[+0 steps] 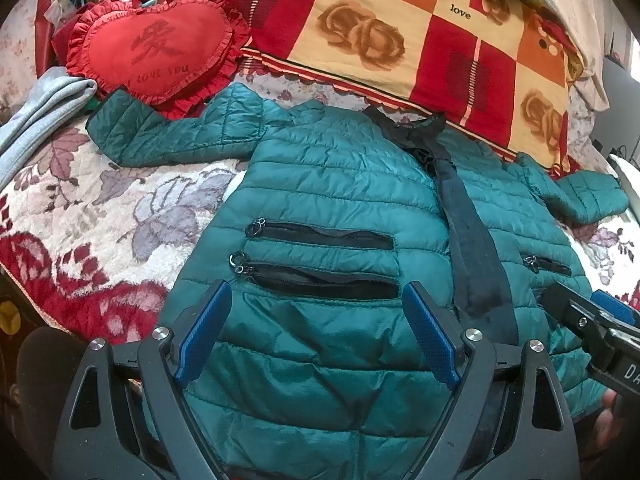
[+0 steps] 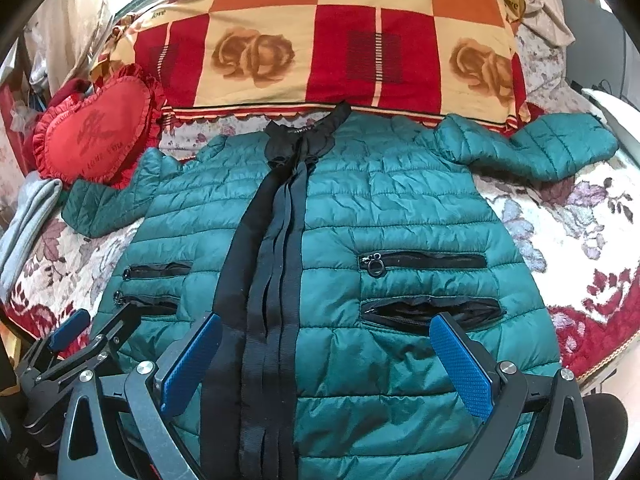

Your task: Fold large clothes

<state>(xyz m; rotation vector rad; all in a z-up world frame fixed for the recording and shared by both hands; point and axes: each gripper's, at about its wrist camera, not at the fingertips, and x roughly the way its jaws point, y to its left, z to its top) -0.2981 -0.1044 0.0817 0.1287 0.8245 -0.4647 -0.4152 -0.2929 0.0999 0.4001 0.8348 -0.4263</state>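
Jacket lies flat on bedspread; left claw and right claw spread apart.

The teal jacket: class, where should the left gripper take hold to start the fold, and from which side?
Judging by its pose, grip the jacket's left sleeve near the cuff, coming from the outer left. It lies flat, front up, sleeves spread, so that thin free end should pinch easily and swing across the body. The left gripper is open.

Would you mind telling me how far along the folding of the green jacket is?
Done: the green jacket lies spread flat, front up, on the floral blanket. In hand: nothing; the left tongs and right tongs hover open over its hem. Left: both sleeves and every fold.
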